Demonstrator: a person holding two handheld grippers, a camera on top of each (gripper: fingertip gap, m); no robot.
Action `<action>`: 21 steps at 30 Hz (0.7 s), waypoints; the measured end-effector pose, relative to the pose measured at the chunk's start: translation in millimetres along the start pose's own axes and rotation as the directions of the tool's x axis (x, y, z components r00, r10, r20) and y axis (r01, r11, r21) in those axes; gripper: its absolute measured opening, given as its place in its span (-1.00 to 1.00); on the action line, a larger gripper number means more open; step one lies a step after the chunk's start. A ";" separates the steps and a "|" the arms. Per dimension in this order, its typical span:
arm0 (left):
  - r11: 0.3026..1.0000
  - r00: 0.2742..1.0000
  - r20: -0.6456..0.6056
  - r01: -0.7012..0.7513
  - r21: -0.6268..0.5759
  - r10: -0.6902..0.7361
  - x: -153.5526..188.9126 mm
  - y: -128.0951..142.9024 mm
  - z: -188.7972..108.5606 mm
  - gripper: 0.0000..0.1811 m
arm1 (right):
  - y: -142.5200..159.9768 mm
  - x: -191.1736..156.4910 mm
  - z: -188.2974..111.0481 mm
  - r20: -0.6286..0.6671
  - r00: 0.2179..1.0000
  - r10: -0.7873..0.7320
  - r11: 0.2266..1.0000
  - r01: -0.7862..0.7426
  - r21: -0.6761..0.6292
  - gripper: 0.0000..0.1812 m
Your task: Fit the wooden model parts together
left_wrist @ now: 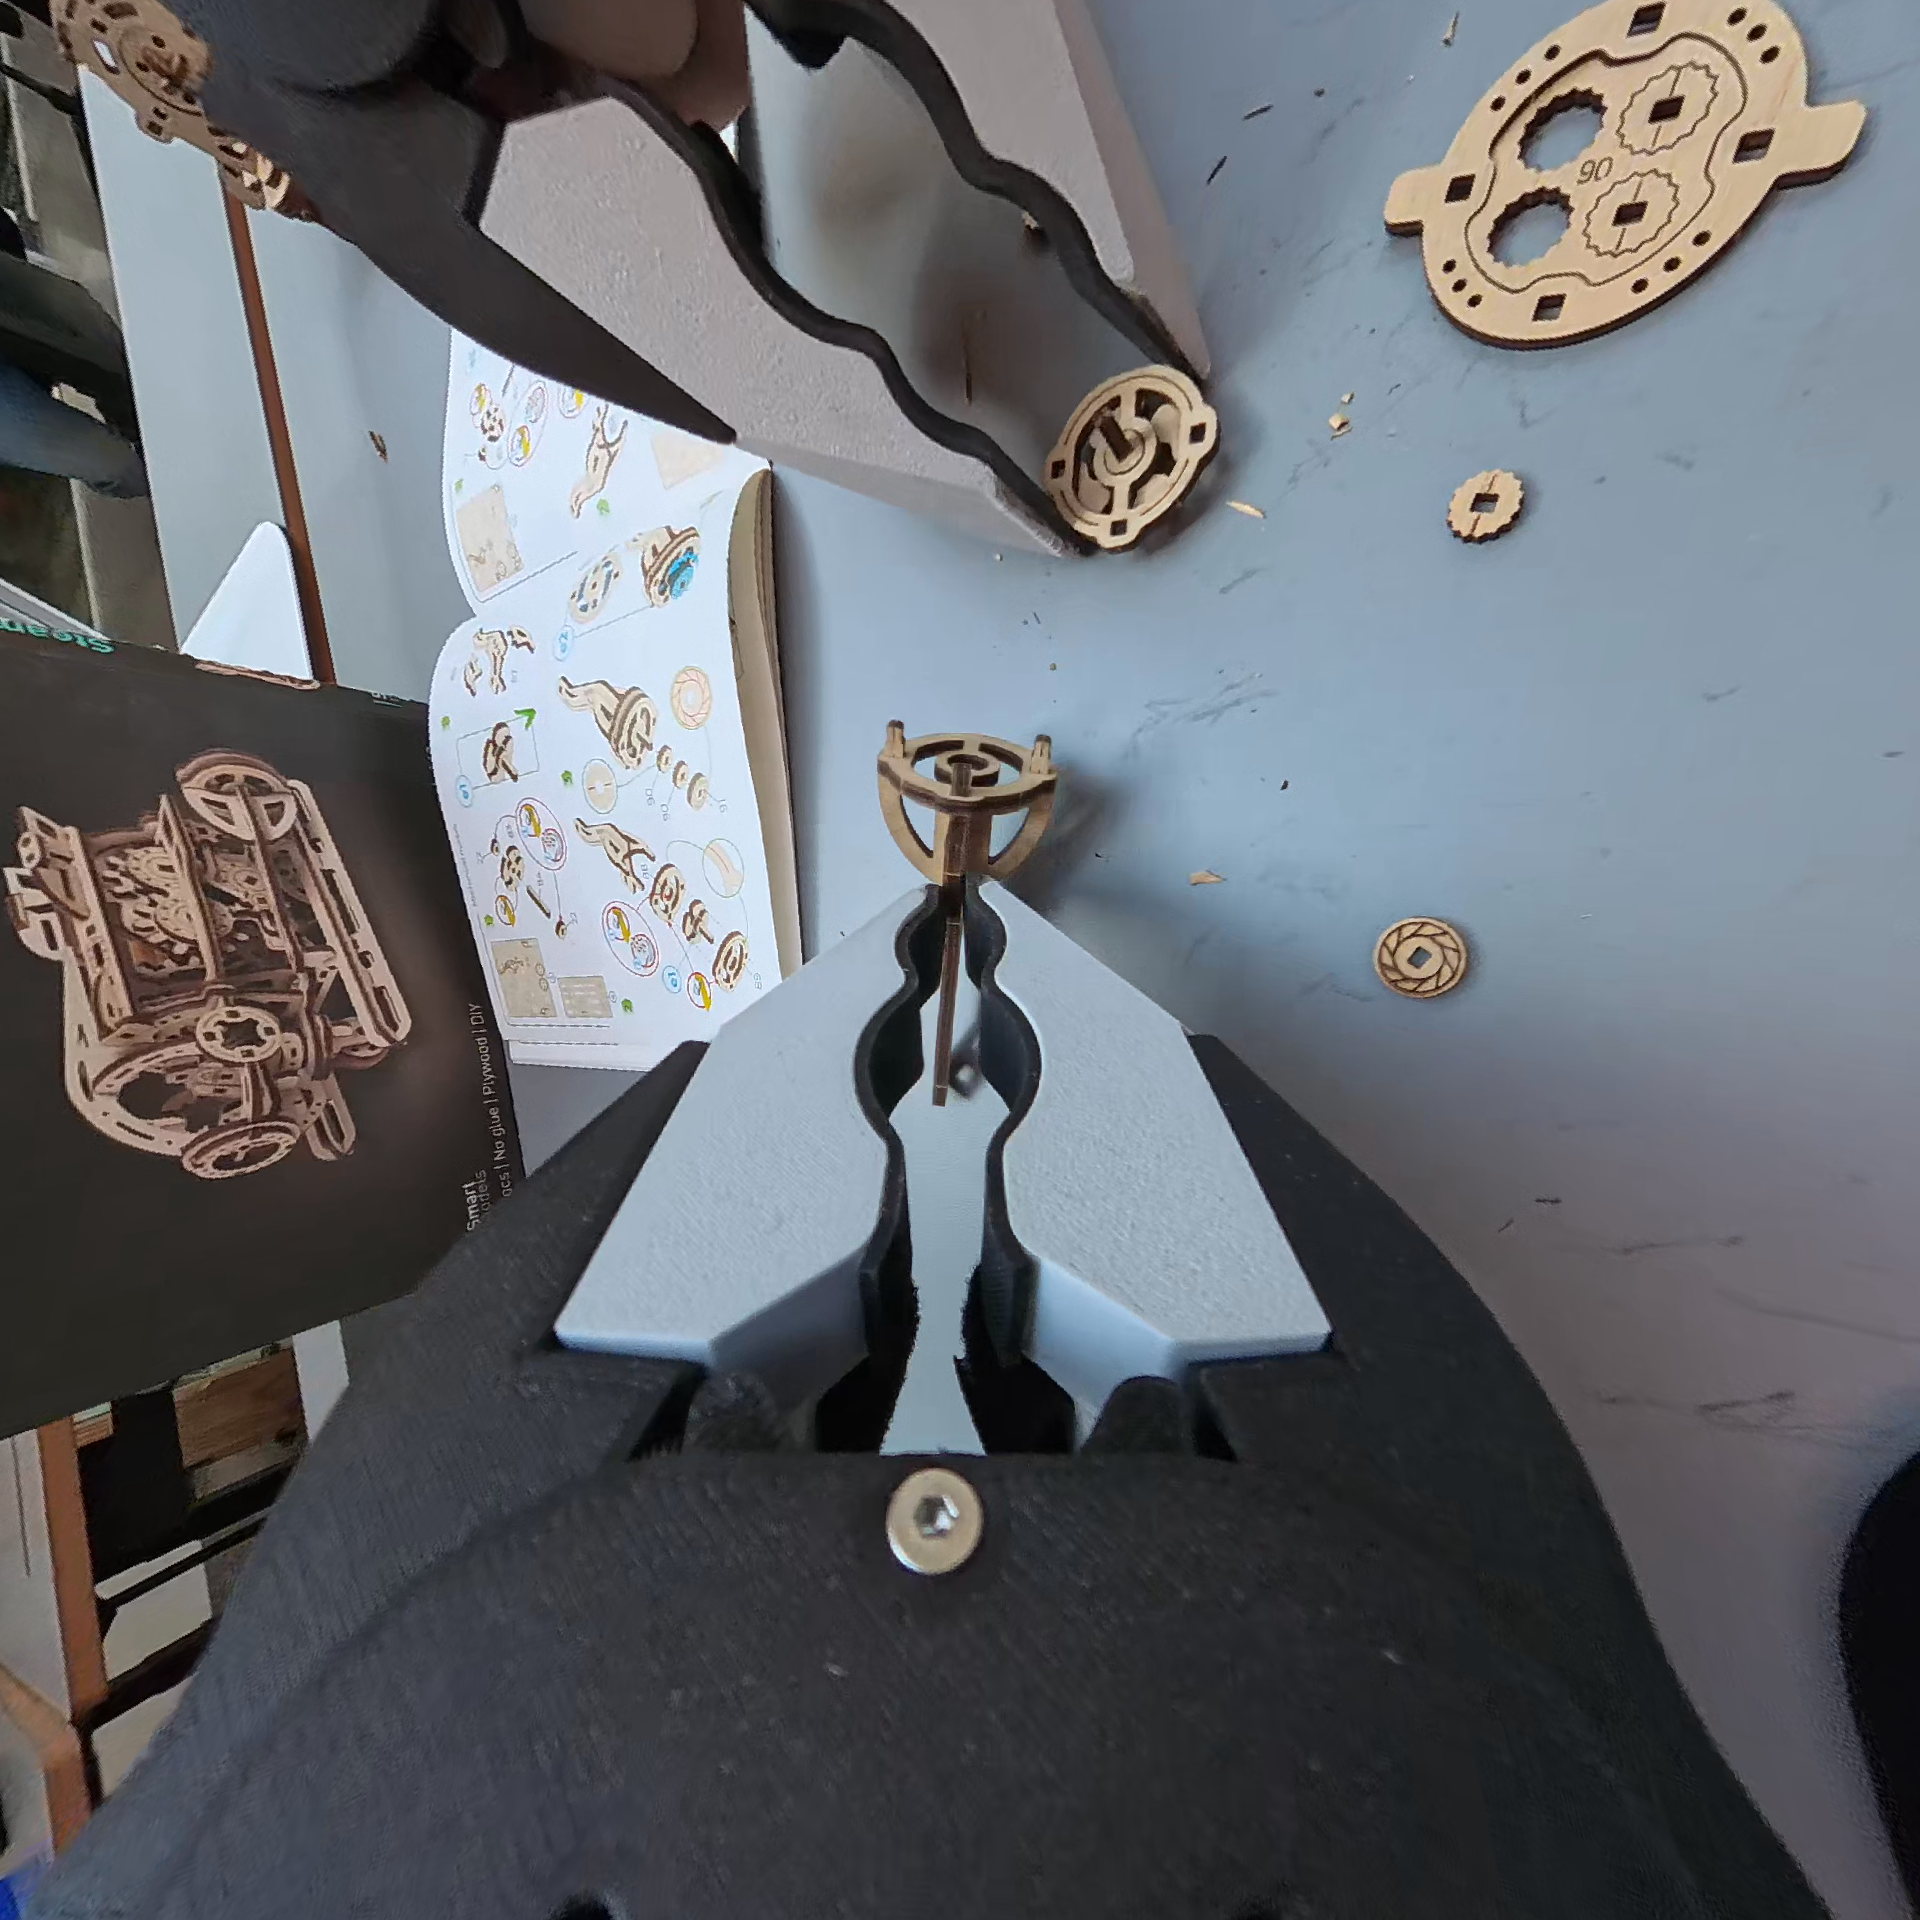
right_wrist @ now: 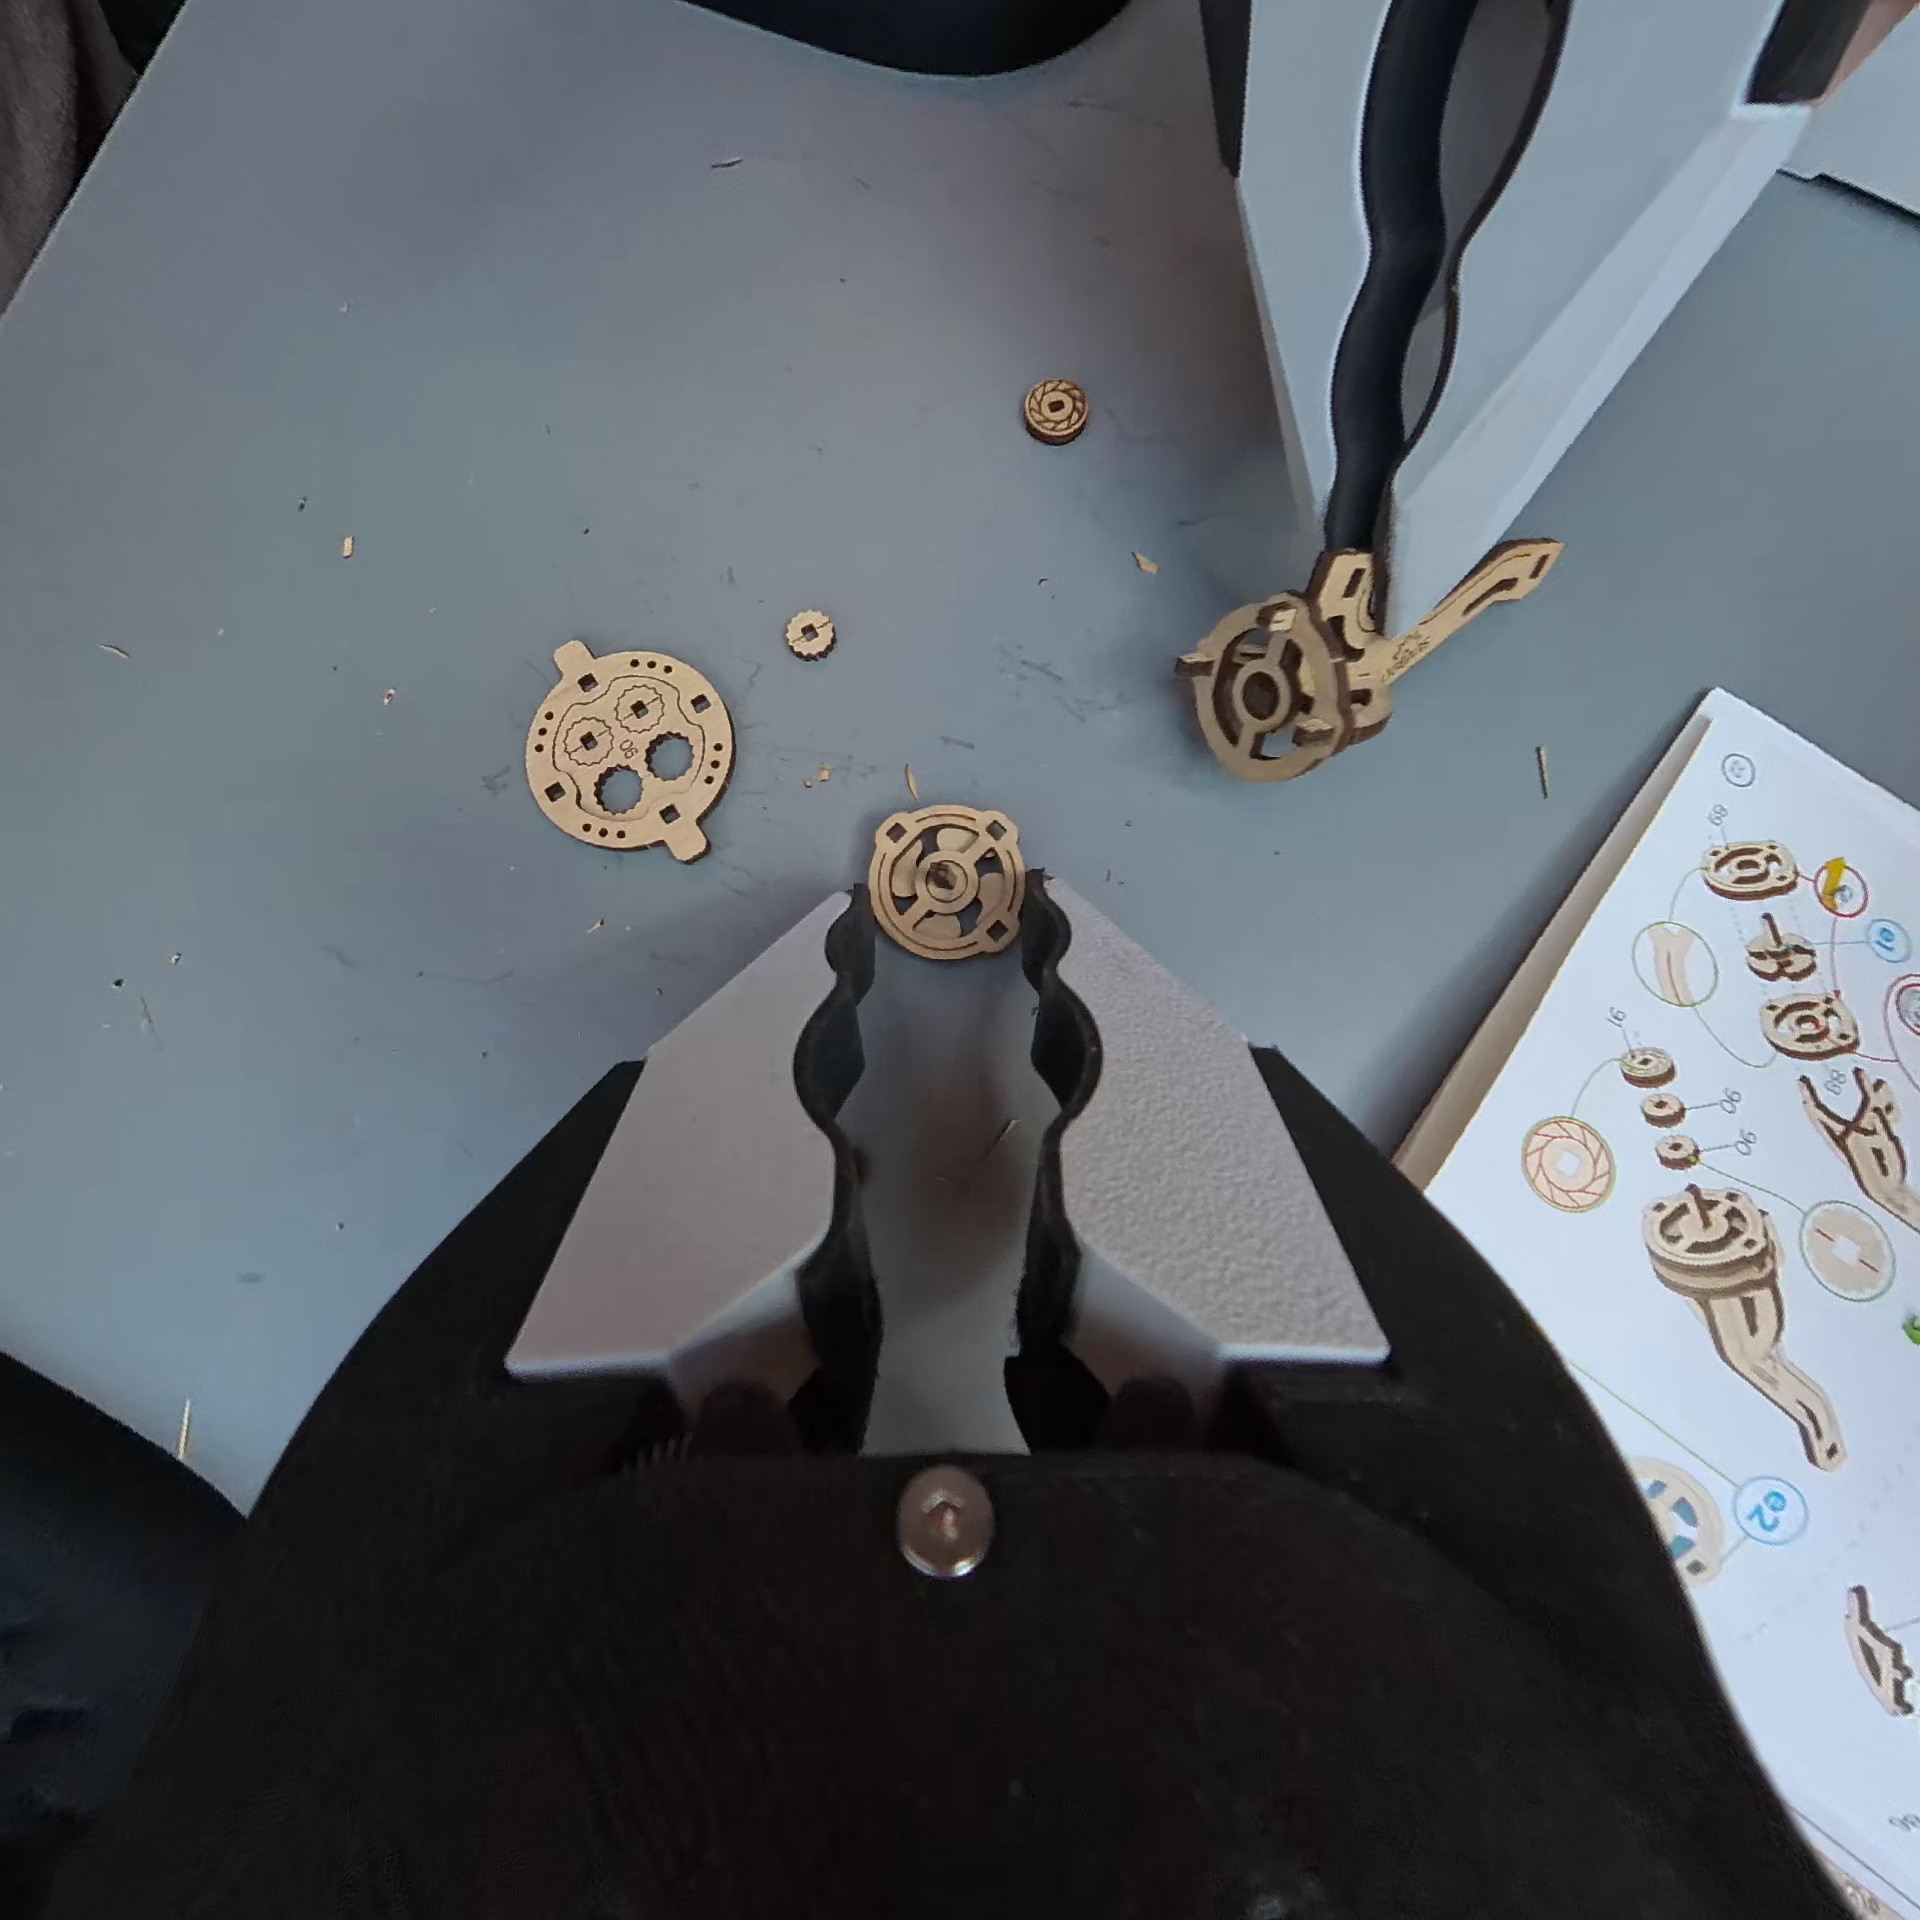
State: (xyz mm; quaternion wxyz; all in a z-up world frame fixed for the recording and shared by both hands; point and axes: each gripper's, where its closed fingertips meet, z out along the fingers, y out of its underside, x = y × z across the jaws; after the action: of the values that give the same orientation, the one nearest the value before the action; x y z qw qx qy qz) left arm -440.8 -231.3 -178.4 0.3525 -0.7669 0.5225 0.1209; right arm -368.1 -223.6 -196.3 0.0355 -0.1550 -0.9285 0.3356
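Wooden model parts are split between the two claws. The left gripper [left_wrist: 954, 894] is closed nearly to the tips on the flat stem of a pale plywood cage-shaped subassembly with a ring top [left_wrist: 966, 795], which stands straight out past the fingertips toward 12 o'clock in the left wrist view, its long axis in line with the fingers. The right gripper [right_wrist: 940, 899] is partly closed, its black wavy pads touching opposite edges of a small round plywood disc with curved spokes and four corner lugs [right_wrist: 943, 881], held just at the tips, face toward the camera.

From the right wrist view the caged piece [right_wrist: 1288, 686] lies toward 1 o'clock of the disc, near but apart, its open ring tilted down toward the grey-blue table [right_wrist: 416, 364]. In the left wrist view the disc [left_wrist: 1130, 457] sits at about 1 o'clock. My reading is that the disc must meet the ring end face on, so the faces need turning parallel first.

On the table lie a larger plywood plate with gear-shaped cut-outs [right_wrist: 629, 753], a tiny toothed wooden wheel [right_wrist: 810, 634] and a small engraved round washer [right_wrist: 1058, 411]. An open instruction booklet [right_wrist: 1714, 1143] lies at 3 o'clock in the right view
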 end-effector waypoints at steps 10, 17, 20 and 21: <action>0.986 0.992 0.030 0.121 0.113 -0.125 4.2 -13.9 -9.7 -0.99 | -3.5 -0.2 -0.6 -0.062 0.981 -0.184 0.983 0.182 -0.030 -0.69; 0.966 0.979 0.022 0.196 0.168 -0.202 3.6 -14.7 -12.6 -0.99 | -5.4 -2.2 -1.5 -0.137 0.952 -0.273 0.962 0.267 -0.060 -0.69; 0.964 0.977 0.021 0.206 0.165 -0.212 3.8 -13.2 -12.3 -0.99 | -6.2 -2.0 -3.5 -0.163 0.941 -0.296 0.955 0.287 -0.074 -0.70; 0.965 0.977 0.020 0.207 0.163 -0.213 3.7 -13.0 -12.3 -0.99 | -6.9 -2.3 -4.6 -0.170 0.938 -0.302 0.953 0.294 -0.073 -0.70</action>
State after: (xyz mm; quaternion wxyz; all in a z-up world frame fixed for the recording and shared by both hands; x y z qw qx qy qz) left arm -430.0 -239.4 -166.1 0.4334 -0.7848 0.4395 0.0548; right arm -367.0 -226.5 -188.3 0.1657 -0.0429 -0.9418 0.2893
